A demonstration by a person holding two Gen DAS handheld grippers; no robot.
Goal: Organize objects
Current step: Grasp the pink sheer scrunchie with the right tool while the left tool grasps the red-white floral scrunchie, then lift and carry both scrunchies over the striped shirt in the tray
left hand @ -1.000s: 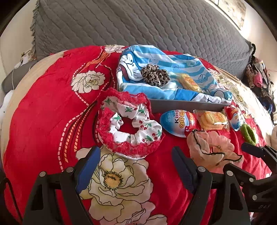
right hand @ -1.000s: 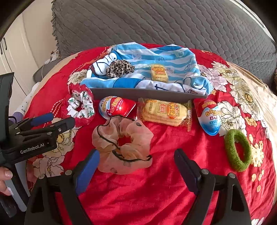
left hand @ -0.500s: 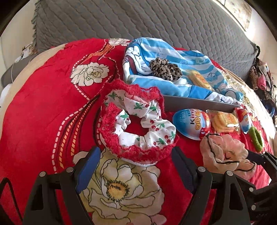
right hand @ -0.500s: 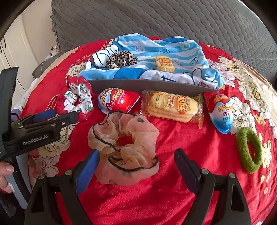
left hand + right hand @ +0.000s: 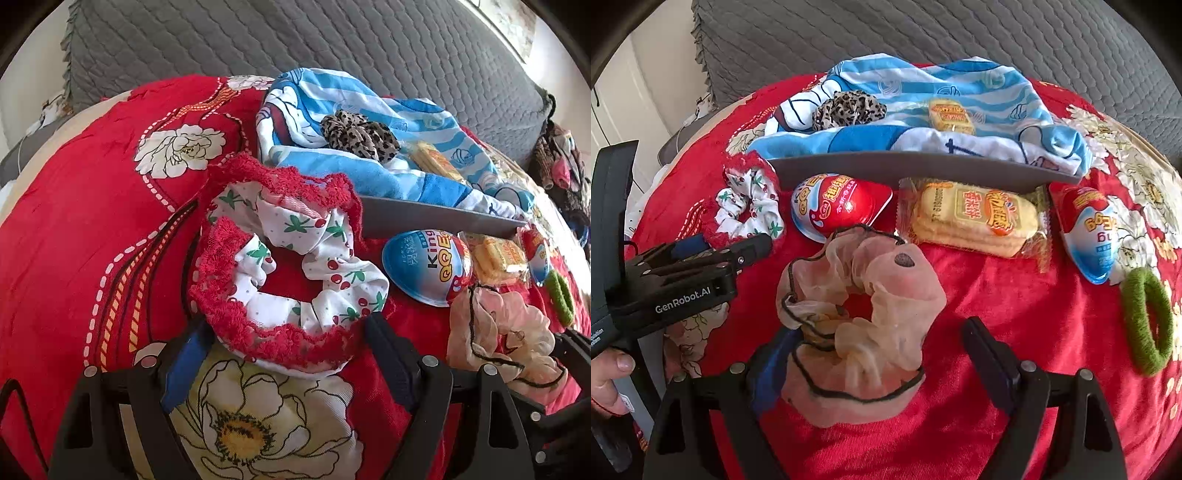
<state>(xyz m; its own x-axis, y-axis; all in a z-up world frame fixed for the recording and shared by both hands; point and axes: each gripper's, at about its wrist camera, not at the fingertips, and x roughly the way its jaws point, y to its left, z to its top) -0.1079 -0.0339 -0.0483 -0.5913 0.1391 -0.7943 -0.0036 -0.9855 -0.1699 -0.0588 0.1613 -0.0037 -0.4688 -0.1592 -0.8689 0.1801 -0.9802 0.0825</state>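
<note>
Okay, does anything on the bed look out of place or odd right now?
Mostly the tray: a blue cartoon cloth is bunched over it, spilling past its right end. Only a leopard scrunchie and one snack pack sit on it. Nothing looks spilled or damaged.

Showing as matt plush cloth: red floral bedspread (image 5: 979, 295). Reading as sheer gauzy fabric: peach black-edged scrunchie (image 5: 864, 332). Shining glossy plastic: red-and-blue egg-shaped package (image 5: 838, 205). Appearing fuzzy knit: green hair ring (image 5: 1145, 321).
</note>
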